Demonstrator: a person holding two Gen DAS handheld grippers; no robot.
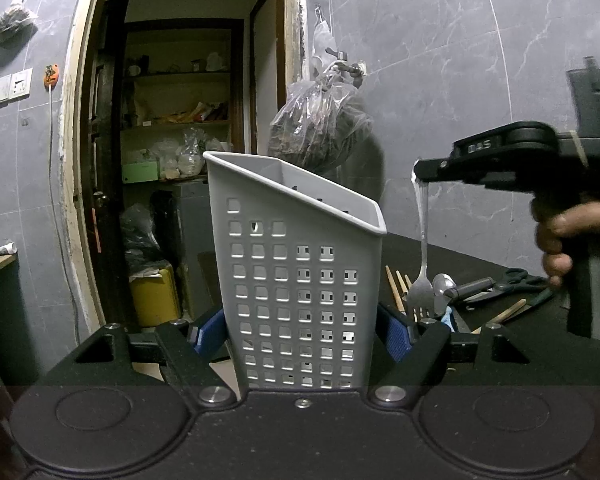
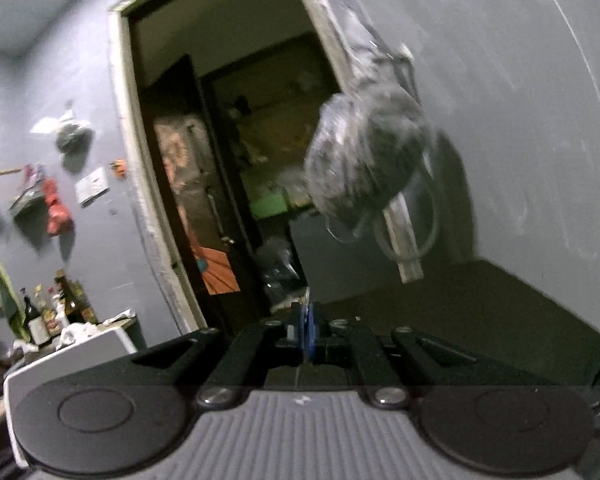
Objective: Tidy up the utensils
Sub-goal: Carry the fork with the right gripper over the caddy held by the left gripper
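A: Left wrist view — what stood where?

B: The left claw (image 1: 300,330) was closed on the grey perforated caddy (image 1: 296,276), a blue pad pressed to each side wall, holding it upright on the dark counter (image 1: 440,252). To its right the right claw (image 1: 422,171) hung a steel fork (image 1: 421,280) by the handle end, long axis vertical, tines down, just beside the caddy's lower corner and not yet over its slanted mouth. So the opening lay up and to the left of the fork. A spoon (image 1: 444,283), chopsticks (image 1: 396,292) and scissors (image 1: 500,286) lay on the counter behind.

A: Right wrist view?

B: Blurred. The right claw (image 2: 307,330) was nearly closed, a thin edge of fork handle (image 2: 307,300) pinched between the blue pads. The caddy's (image 2: 72,356) pale rim showed at lower left.
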